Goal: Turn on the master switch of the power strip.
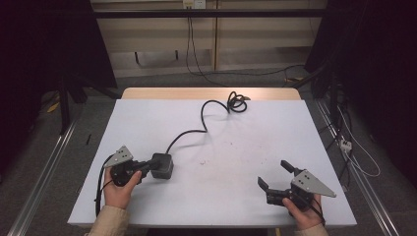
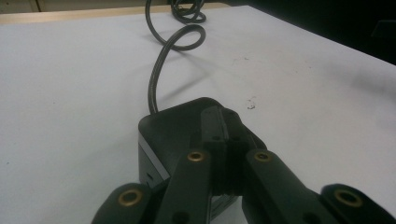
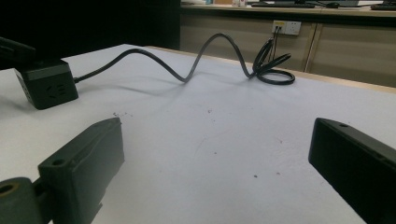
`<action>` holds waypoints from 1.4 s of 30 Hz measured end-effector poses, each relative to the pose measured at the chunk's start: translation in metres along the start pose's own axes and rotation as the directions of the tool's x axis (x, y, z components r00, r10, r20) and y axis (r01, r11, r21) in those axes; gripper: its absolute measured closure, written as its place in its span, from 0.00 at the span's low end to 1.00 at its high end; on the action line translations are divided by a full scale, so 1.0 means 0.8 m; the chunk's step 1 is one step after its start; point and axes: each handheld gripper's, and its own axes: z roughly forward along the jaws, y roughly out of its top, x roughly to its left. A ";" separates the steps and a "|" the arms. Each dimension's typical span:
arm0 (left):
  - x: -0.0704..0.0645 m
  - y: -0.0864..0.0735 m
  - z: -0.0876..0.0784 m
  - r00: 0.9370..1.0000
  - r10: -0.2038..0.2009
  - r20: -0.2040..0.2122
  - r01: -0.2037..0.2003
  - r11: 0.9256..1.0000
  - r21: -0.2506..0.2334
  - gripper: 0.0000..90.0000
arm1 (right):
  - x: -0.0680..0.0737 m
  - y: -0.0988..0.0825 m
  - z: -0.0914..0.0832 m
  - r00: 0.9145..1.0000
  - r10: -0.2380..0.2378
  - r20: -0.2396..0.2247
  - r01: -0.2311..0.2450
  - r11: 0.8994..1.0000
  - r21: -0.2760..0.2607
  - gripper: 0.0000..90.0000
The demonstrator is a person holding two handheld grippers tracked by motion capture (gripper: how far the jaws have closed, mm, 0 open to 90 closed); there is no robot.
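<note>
A black cube power socket (image 1: 162, 165) sits on the white table (image 1: 255, 137) at the front left. Its black cable (image 1: 206, 110) runs toward the far edge and ends in a loose coil (image 1: 237, 103). My left gripper (image 1: 145, 167) is shut, and its closed tips lie over the socket's top (image 2: 173, 130) with nothing between them. In the left gripper view the left gripper (image 2: 224, 119) has its jaws pressed together. My right gripper (image 1: 274, 173) rests open at the front right, far from the socket (image 3: 46, 88). In its own view, bare table lies between the spread jaws of the right gripper (image 3: 217, 135).
A wooden strip (image 1: 211, 93) borders the table's far edge. Behind it a wall outlet (image 3: 287, 27) has cords plugged in. A white power strip (image 1: 345, 144) and cables lie on the floor to the right. Metal rails (image 1: 44, 172) run along both sides of the table.
</note>
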 end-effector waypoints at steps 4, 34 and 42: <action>0.000 0.000 0.000 1.000 0.004 -0.001 -0.004 1.000 0.000 1.00 | 0.000 0.000 0.000 1.000 -0.001 -0.001 0.001 1.000 -0.001 0.03; -0.003 0.000 0.000 1.000 0.010 -0.017 -0.010 1.000 0.005 1.00 | 0.001 0.001 0.000 1.000 -0.003 -0.001 0.003 1.000 -0.003 0.03; -0.004 0.001 0.000 1.000 0.010 -0.020 -0.010 1.000 0.008 1.00 | 0.001 0.001 -0.001 1.000 -0.003 0.000 0.003 1.000 -0.005 0.03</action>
